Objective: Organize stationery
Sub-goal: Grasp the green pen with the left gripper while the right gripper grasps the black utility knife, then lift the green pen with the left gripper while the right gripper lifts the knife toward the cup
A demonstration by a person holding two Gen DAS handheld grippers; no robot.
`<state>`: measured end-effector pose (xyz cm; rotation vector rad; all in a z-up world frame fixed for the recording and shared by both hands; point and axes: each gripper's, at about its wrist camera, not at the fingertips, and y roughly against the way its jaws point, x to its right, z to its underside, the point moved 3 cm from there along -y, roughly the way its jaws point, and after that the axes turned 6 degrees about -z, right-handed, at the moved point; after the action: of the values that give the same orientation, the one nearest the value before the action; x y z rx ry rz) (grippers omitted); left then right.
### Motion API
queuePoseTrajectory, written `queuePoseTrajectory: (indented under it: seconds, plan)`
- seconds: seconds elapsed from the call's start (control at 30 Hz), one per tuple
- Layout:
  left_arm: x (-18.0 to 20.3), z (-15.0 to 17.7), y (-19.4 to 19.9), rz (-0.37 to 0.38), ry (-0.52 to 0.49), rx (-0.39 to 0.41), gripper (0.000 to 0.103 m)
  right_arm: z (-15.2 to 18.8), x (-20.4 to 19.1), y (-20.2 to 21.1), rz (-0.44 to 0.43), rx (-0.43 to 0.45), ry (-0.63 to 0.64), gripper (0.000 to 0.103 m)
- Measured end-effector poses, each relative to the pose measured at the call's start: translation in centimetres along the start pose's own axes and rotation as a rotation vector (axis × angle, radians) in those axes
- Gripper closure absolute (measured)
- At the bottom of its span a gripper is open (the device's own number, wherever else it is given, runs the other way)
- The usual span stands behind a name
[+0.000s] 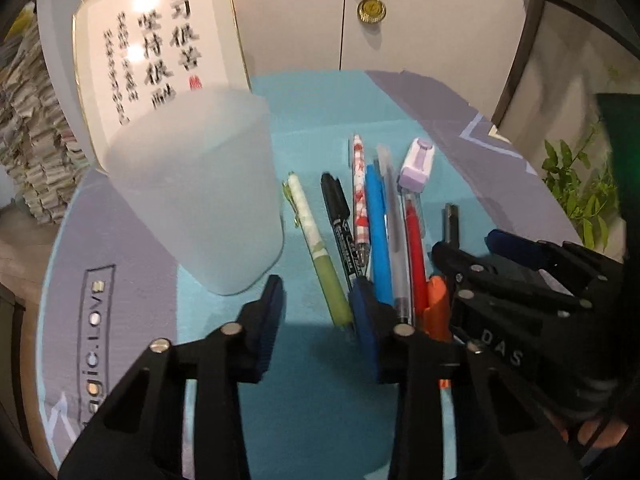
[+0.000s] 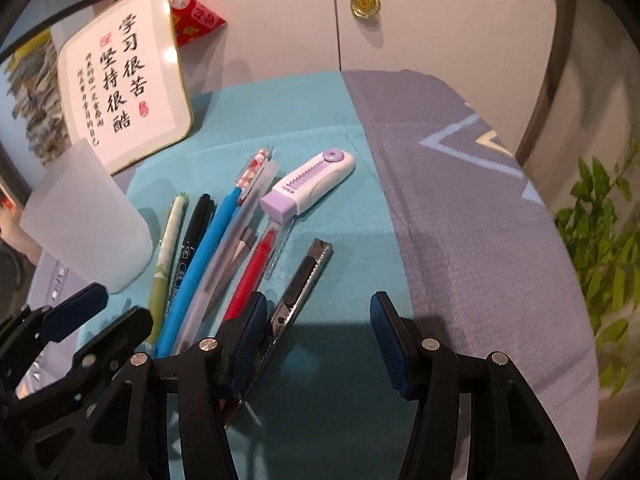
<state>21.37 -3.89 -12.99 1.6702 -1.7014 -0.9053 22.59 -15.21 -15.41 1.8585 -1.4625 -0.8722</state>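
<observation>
A frosted plastic cup [image 1: 196, 196] [image 2: 88, 224] stands empty at the left on the teal cloth. Beside it lie several pens in a row: green pen [image 1: 320, 248] [image 2: 166, 256], black marker [image 1: 344, 228] [image 2: 192, 236], blue pen [image 1: 378, 236] [image 2: 200, 264], clear pen [image 1: 396, 240], red pen [image 1: 414, 248] [image 2: 252, 272], red-patterned pen [image 1: 359, 196]. A purple eraser [image 1: 418, 164] [image 2: 310, 188] and a utility knife [image 2: 300, 284] lie to their right. My left gripper [image 1: 316, 320] is open and empty, just before the pens. My right gripper [image 2: 316, 336] is open, beside the knife.
A framed calligraphy plaque [image 1: 160, 56] [image 2: 124, 92] leans at the back left. A medal [image 1: 372, 8] hangs on the white wall. A green plant [image 2: 604, 240] stands off the table's right edge. The round table has a grey and teal cloth [image 2: 460, 220].
</observation>
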Motion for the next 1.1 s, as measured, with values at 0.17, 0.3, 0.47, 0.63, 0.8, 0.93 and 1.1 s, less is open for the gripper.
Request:
queuePoseTrajectory:
  seconds: [0.17,0.3,0.47,0.63,0.8,0.93,1.1]
  plan:
    - [0.0,0.0,-0.9,0.028,0.019,-0.016,0.082,0.1,0.1,0.0,0.042,0.03,0.045,0.085]
    - [0.3,0.1,-0.7,-0.003,-0.005,-0.004,0.094,0.2,0.7,0.3,-0.004,0.027,0.014,0.091]
    - [-0.1,2.2,1.1,0.065,-0.015,-0.044,0.094,0.8,1.0,1.7,-0.105,0.019,-0.026,0.091]
    - [-1.2,6.6,4.4,0.101,-0.051,-0.068,0.095,2.3,0.9,4.9,-0.154,0.051,0.004,0.091]
    - [-1.4,10.2,6.7,0.125,-0.082,-0.097,0.094,4.0,1.1,6.3,-0.179,0.029,0.037,0.091]
    - [-1.2,10.7,7.0,0.109,-0.089,-0.086,0.091,4.6,1.0,5.8,-0.162,-0.005,0.049,0.091]
    - [-0.8,8.4,7.0,0.09,-0.086,-0.04,0.06,4.8,1.0,5.1,-0.146,-0.035,0.054,0.091]
